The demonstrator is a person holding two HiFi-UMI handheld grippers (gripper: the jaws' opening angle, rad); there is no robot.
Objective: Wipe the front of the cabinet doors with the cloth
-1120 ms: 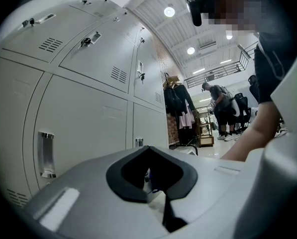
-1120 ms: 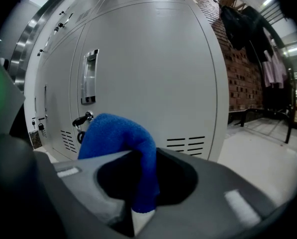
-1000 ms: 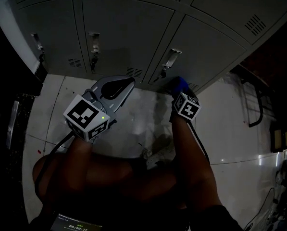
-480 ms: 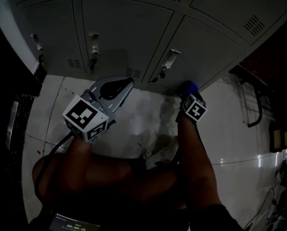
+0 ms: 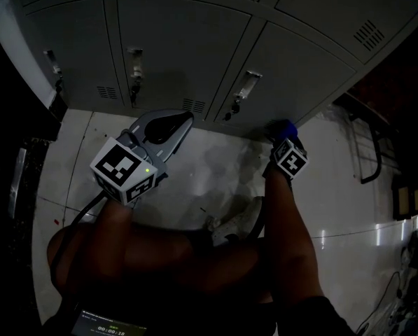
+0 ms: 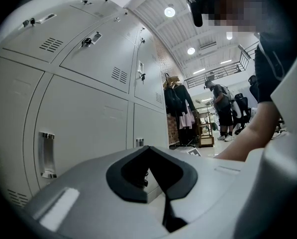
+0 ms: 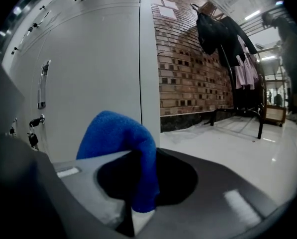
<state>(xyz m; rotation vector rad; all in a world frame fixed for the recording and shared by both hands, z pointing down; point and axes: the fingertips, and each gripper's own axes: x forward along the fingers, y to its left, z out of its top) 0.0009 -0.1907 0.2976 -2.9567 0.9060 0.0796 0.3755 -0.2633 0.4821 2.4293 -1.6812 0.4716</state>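
The grey cabinet doors (image 5: 180,40) fill the top of the head view, each with a handle and a small padlock (image 5: 230,110). My right gripper (image 5: 284,135) is shut on a blue cloth (image 5: 283,127) low at the right end of the cabinet. In the right gripper view the blue cloth (image 7: 119,142) bulges out of the right gripper (image 7: 141,159), close to the rightmost door (image 7: 93,68); contact cannot be made out. My left gripper (image 5: 163,126) hovers over the floor in front of the doors, and in its own view the left gripper (image 6: 149,151) is shut with nothing in it.
A brick wall (image 7: 188,59) adjoins the cabinet's right side, with hanging coats (image 7: 223,34) and a dark metal frame (image 7: 243,116) beyond. My shoe (image 5: 237,221) rests on the glossy floor (image 5: 194,173). A person (image 6: 220,108) stands far off.
My right gripper has slid right along the bottom of the cabinet with the blue cloth in it. The left gripper has hardly moved.
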